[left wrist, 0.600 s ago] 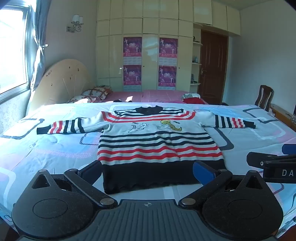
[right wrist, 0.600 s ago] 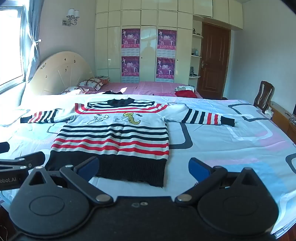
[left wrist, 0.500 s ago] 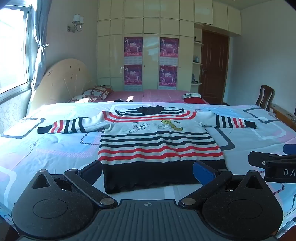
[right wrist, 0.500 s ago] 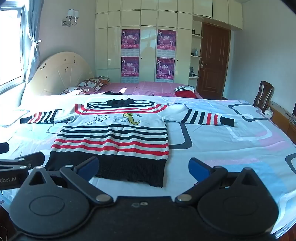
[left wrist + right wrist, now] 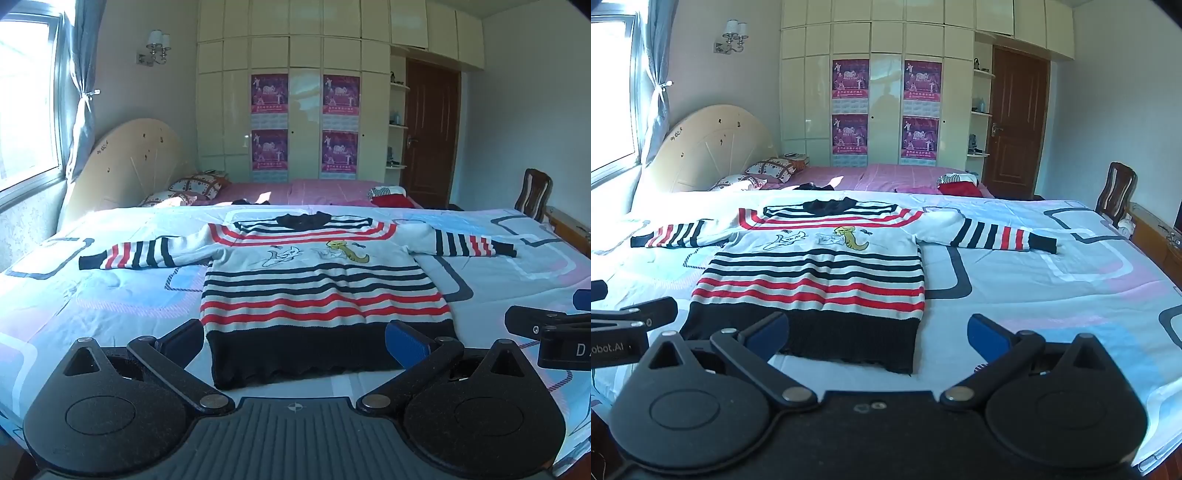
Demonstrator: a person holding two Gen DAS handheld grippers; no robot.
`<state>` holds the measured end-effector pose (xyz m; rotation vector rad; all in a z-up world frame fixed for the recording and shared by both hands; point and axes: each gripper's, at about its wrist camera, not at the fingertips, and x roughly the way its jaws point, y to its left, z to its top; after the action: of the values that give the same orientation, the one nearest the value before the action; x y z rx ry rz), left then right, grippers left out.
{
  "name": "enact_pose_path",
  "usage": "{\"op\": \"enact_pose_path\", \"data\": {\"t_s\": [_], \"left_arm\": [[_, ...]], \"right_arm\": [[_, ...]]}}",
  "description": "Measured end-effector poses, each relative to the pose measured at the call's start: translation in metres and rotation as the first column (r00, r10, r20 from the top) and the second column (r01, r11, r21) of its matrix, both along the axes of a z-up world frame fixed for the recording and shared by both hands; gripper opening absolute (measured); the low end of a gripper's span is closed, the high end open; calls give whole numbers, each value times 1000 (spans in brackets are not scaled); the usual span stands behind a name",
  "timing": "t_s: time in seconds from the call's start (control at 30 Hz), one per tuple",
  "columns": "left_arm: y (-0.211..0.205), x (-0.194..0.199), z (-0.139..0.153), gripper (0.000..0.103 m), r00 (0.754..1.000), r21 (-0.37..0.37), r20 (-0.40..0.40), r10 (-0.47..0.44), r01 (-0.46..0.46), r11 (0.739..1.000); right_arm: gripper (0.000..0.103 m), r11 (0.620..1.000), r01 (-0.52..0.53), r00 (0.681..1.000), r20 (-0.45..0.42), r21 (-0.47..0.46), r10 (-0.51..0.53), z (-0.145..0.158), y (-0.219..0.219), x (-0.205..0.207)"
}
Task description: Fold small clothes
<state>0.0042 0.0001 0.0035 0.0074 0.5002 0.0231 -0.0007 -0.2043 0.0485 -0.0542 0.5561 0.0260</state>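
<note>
Left wrist view: the small knitted pullover with red, black and white stripes (image 5: 317,291) lies flat and face up on the pale quilted bed cover with grey, blue and pink outlines (image 5: 110,295), collar away from the camera, both sleeves stretched out sideways. Its wide black hem band sits nearest, just ahead of the left claw (image 5: 295,343), whose blue-padded jaws stand spread wide with nothing between them, above the hem and not touching it. The knit looks soft, light and limp; it should drape and sag when lifted, and the loose yarn may snag or stretch if pinched at a single thread. Sensible holds, judged from its lie, are the black cuff of a sleeve or a hem corner, pinching through both layers. On the chest are two embroidered cartoon animals, one outlined, one yellow; no words are readable there. At the pullover's right, the black body of the other tool shows white letters, "DA" as far as the frame's edge allows.

Right wrist view: the same pullover lies left of centre, its right-hand sleeve reaching out across the cover. The right claw (image 5: 879,332) is likewise spread and empty, hovering by the hem's right corner. Left of the hem, the other tool's body reads "obot.AI", its start cut off. Purple posters (image 5: 849,79) on the wardrobe beyond the pullover carry print too small to read.
</note>
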Motion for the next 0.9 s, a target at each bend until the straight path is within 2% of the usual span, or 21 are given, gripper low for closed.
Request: {"op": "enact_pose_path", "data": {"t_s": [0.2, 0.53, 0.9], "left_arm": [[-2, 2, -1, 103, 1000, 6, -4, -9, 9, 1000], [-1, 2, -1, 103, 1000, 3, 0, -12, 12, 1000], [7, 4, -2, 103, 1000, -1, -4, 3, -3, 1000]], "right_arm": [[103, 1000, 2, 1000, 1, 3, -2, -6, 4, 1], [103, 1000, -1, 1000, 1, 2, 1, 5, -5, -4], [103, 1000, -7, 1000, 2, -13, 7, -1, 11, 4]]}}
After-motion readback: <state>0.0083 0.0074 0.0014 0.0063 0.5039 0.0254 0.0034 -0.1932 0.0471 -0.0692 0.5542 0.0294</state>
